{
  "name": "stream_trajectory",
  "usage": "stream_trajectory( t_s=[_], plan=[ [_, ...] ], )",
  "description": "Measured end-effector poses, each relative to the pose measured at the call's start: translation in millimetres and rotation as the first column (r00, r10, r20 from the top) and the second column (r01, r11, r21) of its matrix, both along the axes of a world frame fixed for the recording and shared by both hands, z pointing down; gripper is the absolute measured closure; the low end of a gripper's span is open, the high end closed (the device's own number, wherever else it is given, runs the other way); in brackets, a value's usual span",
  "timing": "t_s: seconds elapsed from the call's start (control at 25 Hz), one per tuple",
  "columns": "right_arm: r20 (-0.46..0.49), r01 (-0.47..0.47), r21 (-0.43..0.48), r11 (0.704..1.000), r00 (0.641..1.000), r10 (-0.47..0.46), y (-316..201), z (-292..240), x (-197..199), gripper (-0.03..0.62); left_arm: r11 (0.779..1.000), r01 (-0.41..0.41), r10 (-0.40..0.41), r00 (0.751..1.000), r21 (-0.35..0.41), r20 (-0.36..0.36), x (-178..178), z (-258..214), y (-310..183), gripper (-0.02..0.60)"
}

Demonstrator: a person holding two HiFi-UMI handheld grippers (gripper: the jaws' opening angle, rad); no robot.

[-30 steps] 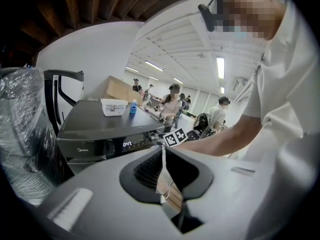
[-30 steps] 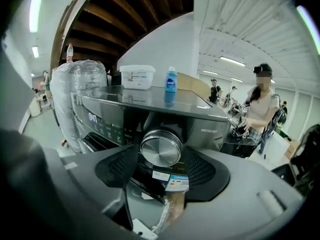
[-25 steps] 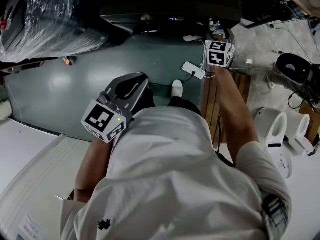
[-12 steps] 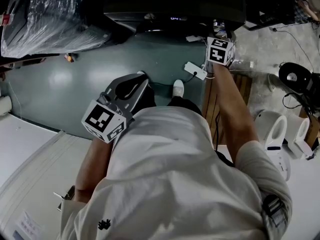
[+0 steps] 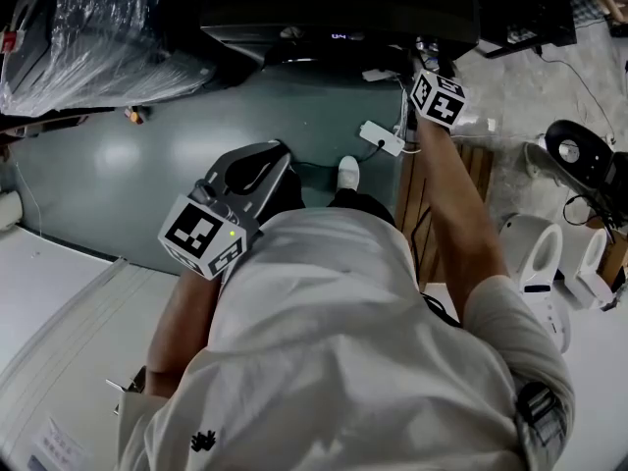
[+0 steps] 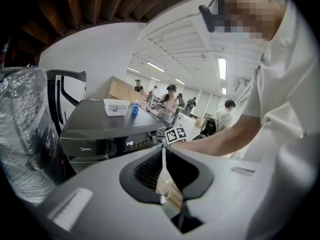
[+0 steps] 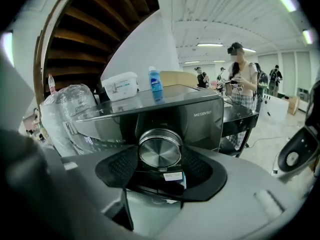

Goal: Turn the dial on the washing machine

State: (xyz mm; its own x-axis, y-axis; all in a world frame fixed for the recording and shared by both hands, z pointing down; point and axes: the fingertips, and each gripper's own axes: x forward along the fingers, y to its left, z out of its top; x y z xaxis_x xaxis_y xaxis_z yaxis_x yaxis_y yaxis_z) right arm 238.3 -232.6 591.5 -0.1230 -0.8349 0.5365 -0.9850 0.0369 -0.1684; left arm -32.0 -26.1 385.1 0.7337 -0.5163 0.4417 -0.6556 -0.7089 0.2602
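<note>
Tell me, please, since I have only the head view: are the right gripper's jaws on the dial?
Observer: Yes. In the right gripper view the dial fills the gap between the right gripper's jaws, and both appear to press against its sides.
Operator: Thank you. Is the left gripper holding anything?
Observer: No. The left gripper's jaws are together with nothing between them.
Operator: Is anything on top of the machine?
Observer: A white tub and a blue bottle stand on it.
</note>
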Motion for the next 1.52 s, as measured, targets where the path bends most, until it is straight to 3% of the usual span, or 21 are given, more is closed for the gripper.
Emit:
stream_trajectory(
  t_s=[0.12,0.24,0.48,0.64,0.88,1.08,1.52],
  plan=[
    [0.037,0.000,0.003,1.000,0.999,0.000,-0.1,0.0,0.7,0.332,1.000,-0.008,0.008,1.000,0.002,0.001,1.6,-0.7,-1.2,0.508],
    [0.013,0.019,0.009,1.000,1.000,-0.019,-0.5,-1.1,-0.2,0.332,1.000,-0.013,0.013,1.000,0.001,0.003,1.9,0.2,-2.0,0.508],
    [-0.157,0.092,0.027,0.995,0.984,-0.087,5.0,-6.9,-0.9,0.330,1.000,-0.016,0.016,1.000,0.006,0.003,2.0,-0.6,-3.0,0.508],
    [-0.326,0.164,0.011,0.986,0.933,-0.152,8.4,-5.3,-7.0,0.330,1.000,-0.015,0.015,1.000,0.007,-0.001,1.7,-0.9,-2.9,0.508],
    [-0.407,0.182,-0.017,0.983,0.897,-0.173,3.3,8.3,-12.8,0.328,1.000,-0.011,0.011,1.000,0.003,0.004,-1.0,0.8,-1.2,0.508],
    [-0.406,0.149,-0.022,0.989,0.903,-0.145,-3.2,8.4,-12.4,0.318,1.000,0.007,-0.007,1.000,-0.007,0.002,-6.3,4.1,0.6,0.508],
    [-0.218,0.021,0.010,1.000,0.976,-0.018,-3.8,-2.7,-2.3,0.321,1.000,0.017,-0.017,1.000,-0.013,-0.005,-10.2,5.5,0.0,0.508]
  ],
)
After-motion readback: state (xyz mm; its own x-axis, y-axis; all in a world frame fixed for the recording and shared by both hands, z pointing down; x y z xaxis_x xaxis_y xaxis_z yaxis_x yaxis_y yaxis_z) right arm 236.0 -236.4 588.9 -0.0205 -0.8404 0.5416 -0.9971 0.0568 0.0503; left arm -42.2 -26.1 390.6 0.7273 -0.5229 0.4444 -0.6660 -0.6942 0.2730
